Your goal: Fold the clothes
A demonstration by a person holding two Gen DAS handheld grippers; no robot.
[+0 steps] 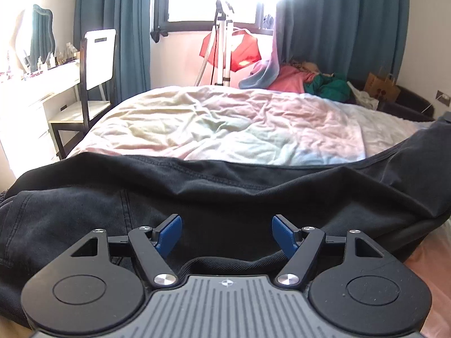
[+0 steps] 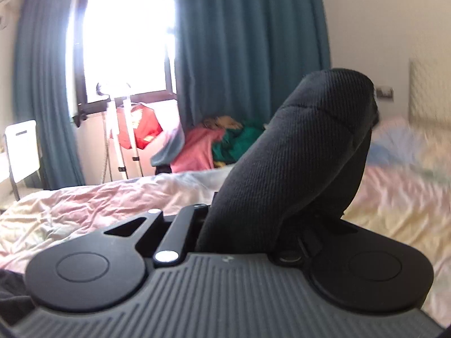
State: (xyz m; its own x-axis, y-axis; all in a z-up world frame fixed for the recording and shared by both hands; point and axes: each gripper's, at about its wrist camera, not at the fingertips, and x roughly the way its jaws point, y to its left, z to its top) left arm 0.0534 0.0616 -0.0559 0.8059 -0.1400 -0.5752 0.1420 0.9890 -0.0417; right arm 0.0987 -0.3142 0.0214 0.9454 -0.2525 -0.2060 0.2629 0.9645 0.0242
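Item: black garment, spread across the near edge of a bed covered in a crumpled pastel sheet.

Hidden or unclear: the right gripper's fingertips are buried under a bunched fold of the black garment; the right side of that view is blurred. The garment's left and right ends run out of the left wrist view.

Left gripper: jaws well apart, blue pads bare, nothing held; dark cloth lies just beneath and ahead of them.

Right gripper: clamped nearly closed on the garment's ribbed fold, which rises above it.

Writing: none legible. A brown paper bag shows red marks, unreadable.

Background: teal curtains, white chair, pile of coloured clothes.
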